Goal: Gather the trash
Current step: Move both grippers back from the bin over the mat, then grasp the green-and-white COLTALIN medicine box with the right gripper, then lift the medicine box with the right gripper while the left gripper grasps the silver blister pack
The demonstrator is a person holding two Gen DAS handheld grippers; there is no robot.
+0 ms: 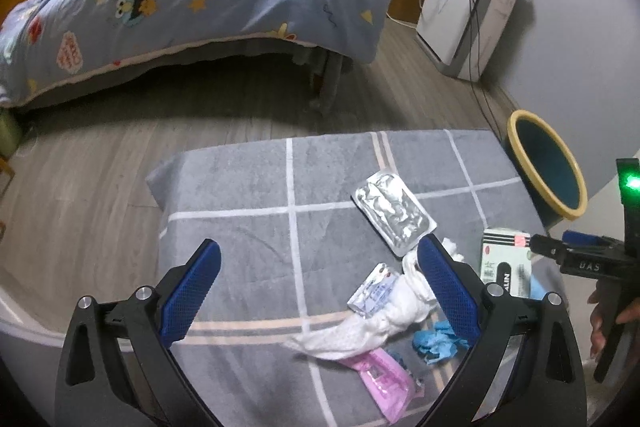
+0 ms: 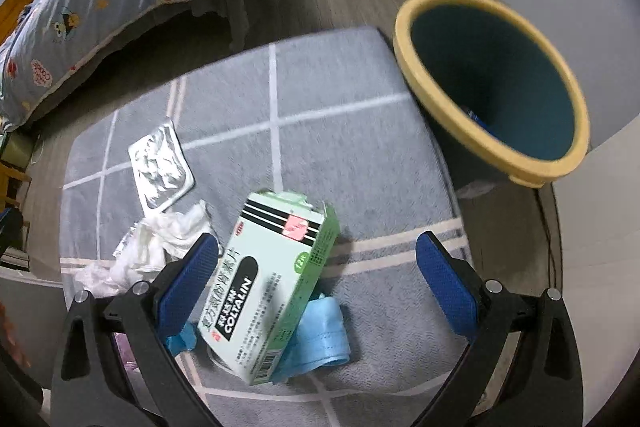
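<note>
L (image 1: 320, 291) & R gripper (image 2: 318, 283) jaws wide apart over glossy green cardboard box (image 2: 272, 283), crumpled white tissue (image 1: 376, 327), gray rug (image 1: 240, 195).

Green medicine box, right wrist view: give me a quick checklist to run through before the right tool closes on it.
1. Right tool open wide enough for the box: ok.
2. Green medicine box between the fingers: ok, but it sits close to the left finger, not centred.
3. Box free of other trash: not ok, it lies on a blue glove.
4. White tissue clear of the fingers: cannot tell, it lies close by the left finger.
5. Bin within view and open: ok.
6. Left tool out of the way: ok, open over the tissue pile.
</note>
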